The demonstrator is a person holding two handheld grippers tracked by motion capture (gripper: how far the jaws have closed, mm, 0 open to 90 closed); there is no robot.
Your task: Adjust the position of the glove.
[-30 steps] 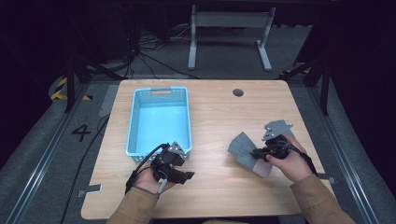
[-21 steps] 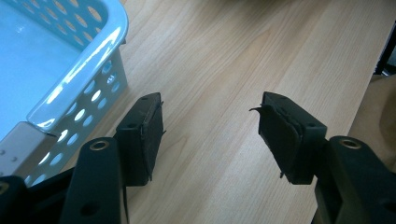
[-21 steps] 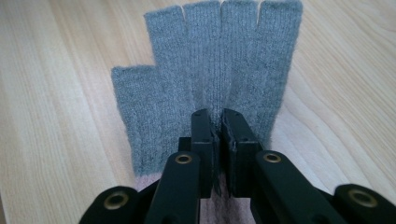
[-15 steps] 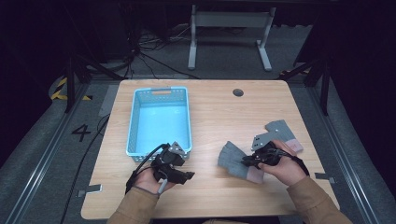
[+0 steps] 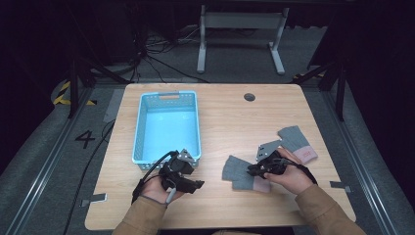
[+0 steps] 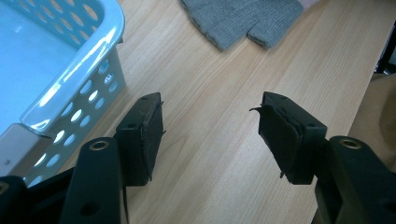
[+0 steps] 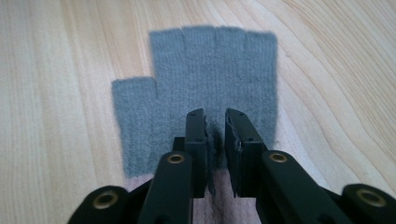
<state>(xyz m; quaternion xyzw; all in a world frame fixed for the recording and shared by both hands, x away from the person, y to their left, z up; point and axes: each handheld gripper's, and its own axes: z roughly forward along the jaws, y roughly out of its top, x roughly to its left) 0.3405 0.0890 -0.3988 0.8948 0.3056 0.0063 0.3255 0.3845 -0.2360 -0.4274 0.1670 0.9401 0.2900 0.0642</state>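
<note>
Carried left from beside its twin, one grey glove [image 5: 241, 172] now lies flat on the table [image 5: 225, 117] under the right claw [image 5: 252, 171], whose jaws have just been opening, a fold of knit between them; second glove [image 5: 297, 142] far right; blue basket [image 5: 143, 128] empty; left claw [image 5: 198, 183] half open, holding nothing

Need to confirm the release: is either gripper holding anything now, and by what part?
Nothing is gripped. The right gripper jaws have just been opening over the glove near its cuff, a small gap showing. The left gripper is open over bare table.
</note>
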